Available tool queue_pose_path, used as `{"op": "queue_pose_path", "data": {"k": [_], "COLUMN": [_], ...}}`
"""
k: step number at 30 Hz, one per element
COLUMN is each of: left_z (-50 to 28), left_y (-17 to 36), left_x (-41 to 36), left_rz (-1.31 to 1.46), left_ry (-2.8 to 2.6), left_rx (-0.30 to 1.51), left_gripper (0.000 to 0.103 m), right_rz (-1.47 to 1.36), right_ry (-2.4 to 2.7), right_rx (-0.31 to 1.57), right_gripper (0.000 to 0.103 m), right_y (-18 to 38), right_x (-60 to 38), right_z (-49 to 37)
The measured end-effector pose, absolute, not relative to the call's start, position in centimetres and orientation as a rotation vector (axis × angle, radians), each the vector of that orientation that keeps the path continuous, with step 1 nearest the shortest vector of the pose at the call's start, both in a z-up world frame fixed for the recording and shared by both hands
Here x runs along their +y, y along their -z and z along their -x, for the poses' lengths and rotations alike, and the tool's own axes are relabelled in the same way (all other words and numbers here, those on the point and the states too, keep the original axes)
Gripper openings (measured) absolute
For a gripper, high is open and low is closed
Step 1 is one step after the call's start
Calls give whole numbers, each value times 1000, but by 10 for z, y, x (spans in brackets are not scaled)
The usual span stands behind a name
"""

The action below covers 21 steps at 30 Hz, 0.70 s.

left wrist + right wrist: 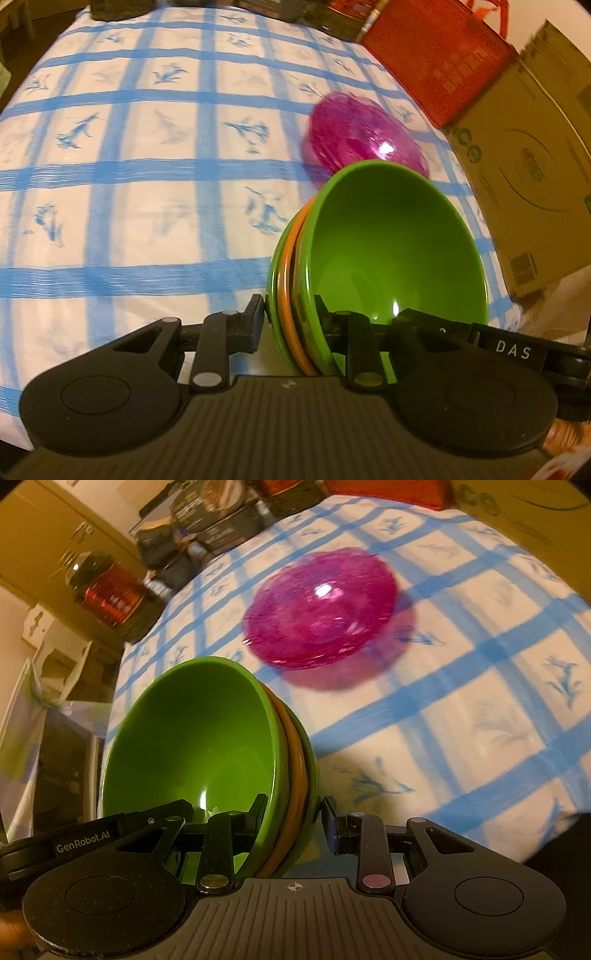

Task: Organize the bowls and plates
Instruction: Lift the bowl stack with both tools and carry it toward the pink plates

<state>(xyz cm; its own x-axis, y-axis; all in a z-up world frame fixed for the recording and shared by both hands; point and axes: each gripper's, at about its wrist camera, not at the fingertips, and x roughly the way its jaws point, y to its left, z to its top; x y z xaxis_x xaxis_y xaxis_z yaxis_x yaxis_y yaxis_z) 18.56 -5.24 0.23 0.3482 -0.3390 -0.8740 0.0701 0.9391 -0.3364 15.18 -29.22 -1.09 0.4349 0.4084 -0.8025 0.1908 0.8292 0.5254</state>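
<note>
A nested stack of bowls, green inside with orange and green rims (pixel 391 251) (pixel 199 738), is held above the blue-checked tablecloth (pixel 147 184) (pixel 480 709). My left gripper (pixel 290 317) is shut on the stack's rim on one side. My right gripper (pixel 291 812) is shut on the rim on the opposite side. A translucent pink plate stack (pixel 362 136) (pixel 325 609) lies on the cloth beyond the bowls.
A red bag (pixel 439 55) and a cardboard box (pixel 528 166) stand along the table's right edge. Dark boxes and tins (pixel 207 520) line the far edge. A red canister (pixel 110 594) sits on furniture beside the table.
</note>
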Motion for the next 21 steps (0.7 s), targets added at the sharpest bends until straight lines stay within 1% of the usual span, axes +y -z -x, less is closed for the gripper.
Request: {"op": "queue_pose_path", "data": {"k": [8,21], "left_z": [-180,-181], "left_y": [-3,-2], "left_x": [-79,-96], "left_rz": [246,224], "left_ry": [306,320], "left_rx": [1196,1208], "left_gripper": [23,23], "right_rz": [-604,-618], "right_ry": [-115,-101], "right_rx": [1118,1110], "right_gripper": [31,31], "right_y": [5,5], "right_x": [-316,-331], "right_z": [-143,-140]}}
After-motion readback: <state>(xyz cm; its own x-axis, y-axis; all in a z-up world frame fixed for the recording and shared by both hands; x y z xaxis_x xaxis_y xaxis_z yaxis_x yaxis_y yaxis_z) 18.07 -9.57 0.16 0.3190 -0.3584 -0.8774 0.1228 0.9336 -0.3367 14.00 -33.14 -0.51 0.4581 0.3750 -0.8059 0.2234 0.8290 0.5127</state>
